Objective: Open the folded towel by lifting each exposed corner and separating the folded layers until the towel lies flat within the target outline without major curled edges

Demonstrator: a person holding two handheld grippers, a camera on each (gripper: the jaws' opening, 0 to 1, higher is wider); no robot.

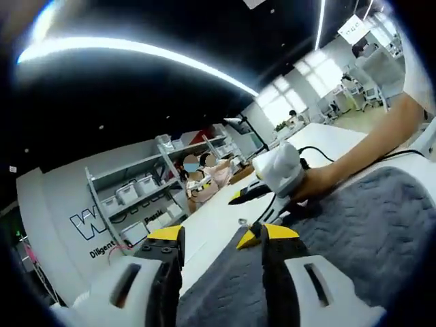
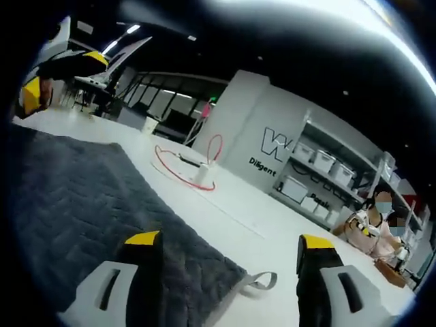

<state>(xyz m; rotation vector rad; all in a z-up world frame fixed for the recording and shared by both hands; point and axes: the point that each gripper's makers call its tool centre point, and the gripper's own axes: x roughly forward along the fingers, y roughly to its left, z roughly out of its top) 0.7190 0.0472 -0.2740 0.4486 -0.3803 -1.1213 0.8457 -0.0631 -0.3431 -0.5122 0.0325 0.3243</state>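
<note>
Towel (image 2: 88,211), dark grey and quilted, lies spread on the white table (image 2: 272,225), and in the right gripper view we see its corner with a small hanging loop (image 2: 262,279) resting flat. Our right gripper (image 2: 228,248) hovers over that corner, jaws wide apart and holding nothing. In the left gripper view our left gripper (image 1: 221,238) stands open too, one jaw over the towel's edge, the other over bare table, empty. We judge the unfolding largely done; next calls for checking edges and smoothing any curl, perhaps tugging this corner outward. No outline is visible to us.
</note>
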